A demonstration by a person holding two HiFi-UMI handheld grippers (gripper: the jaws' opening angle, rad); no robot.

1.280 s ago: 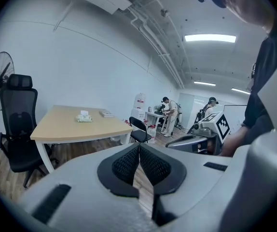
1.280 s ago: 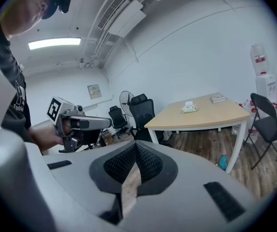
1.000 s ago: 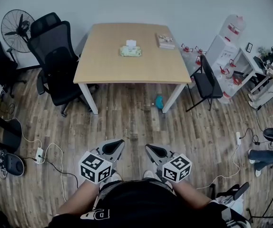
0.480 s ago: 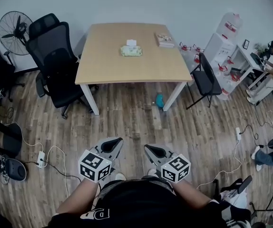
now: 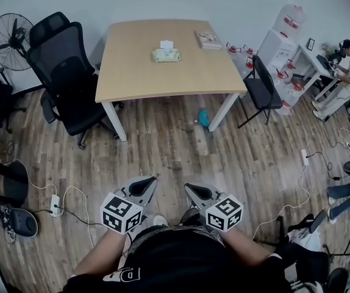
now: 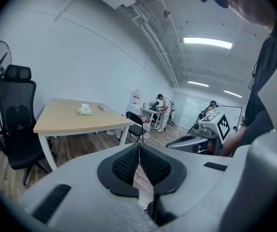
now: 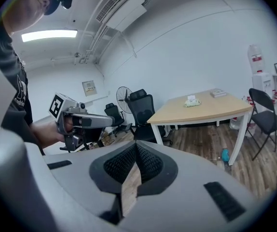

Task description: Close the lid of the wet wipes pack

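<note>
Sliding up my view since a second ago, the wet wipes pack [image 5: 166, 55] lies crosswise well ahead, midway between my left gripper [image 5: 144, 186] and right gripper [image 5: 196, 193], both pinched together on nothing.

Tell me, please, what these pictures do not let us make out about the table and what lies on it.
- Wet wipes pack: too small in every view to tell whether its lid is open.
- Booklet stack: cover print too small in the head view.
- Table: far legs hidden under its top in the head view.

Left claw [image 5: 146, 186] and right claw [image 5: 194, 191], jaws together
</note>
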